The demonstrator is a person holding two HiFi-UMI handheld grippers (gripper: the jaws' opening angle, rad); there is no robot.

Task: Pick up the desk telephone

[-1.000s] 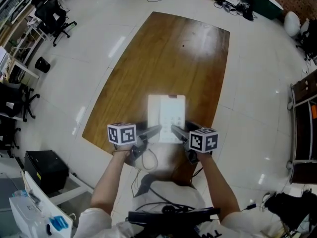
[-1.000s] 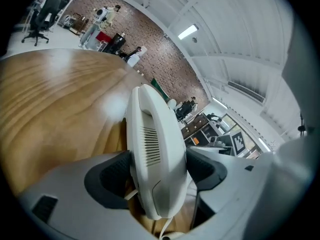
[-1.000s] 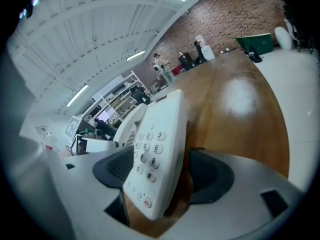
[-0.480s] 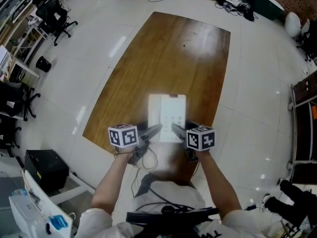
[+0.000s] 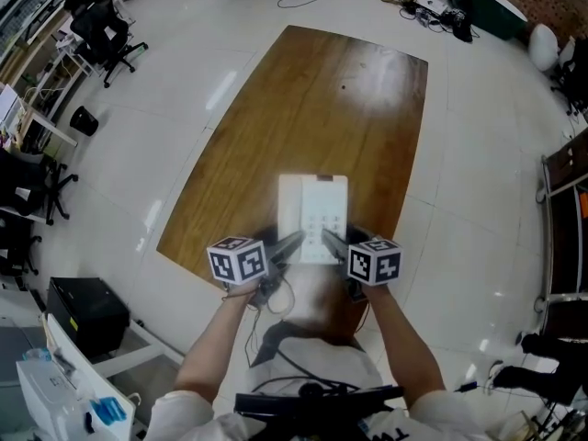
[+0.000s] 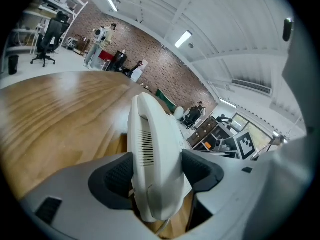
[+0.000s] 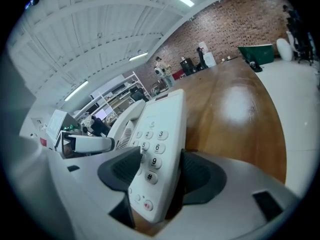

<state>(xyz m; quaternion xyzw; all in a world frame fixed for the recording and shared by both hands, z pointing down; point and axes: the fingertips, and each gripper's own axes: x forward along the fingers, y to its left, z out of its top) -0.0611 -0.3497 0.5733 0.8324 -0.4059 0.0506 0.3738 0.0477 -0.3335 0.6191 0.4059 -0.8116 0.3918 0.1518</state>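
Note:
The white desk telephone (image 5: 312, 211) lies on the brown wooden table (image 5: 312, 99) close to its near edge. My left gripper (image 5: 292, 243) has the handset side of the phone (image 6: 150, 144) between its dark pads (image 6: 112, 176), which are closing and touch it on both sides. My right gripper (image 5: 332, 240) takes the keypad side (image 7: 160, 129). One of its pads (image 7: 122, 171) lies on the key face and the other behind the edge, also closing. The phone's cord (image 5: 276, 297) hangs off the table edge below the grippers.
Pale tiled floor surrounds the table. Black office chairs (image 5: 101, 30) stand at the far left, a black box (image 5: 83, 315) at the near left, a dark shelf unit (image 5: 562, 237) at the right. People stand by a brick wall (image 6: 165, 69) far off.
Both grippers' jaws have narrowed onto the phone's near corners. The left marker cube has shifted a little right and toward me. The phone stays in about the same spot.

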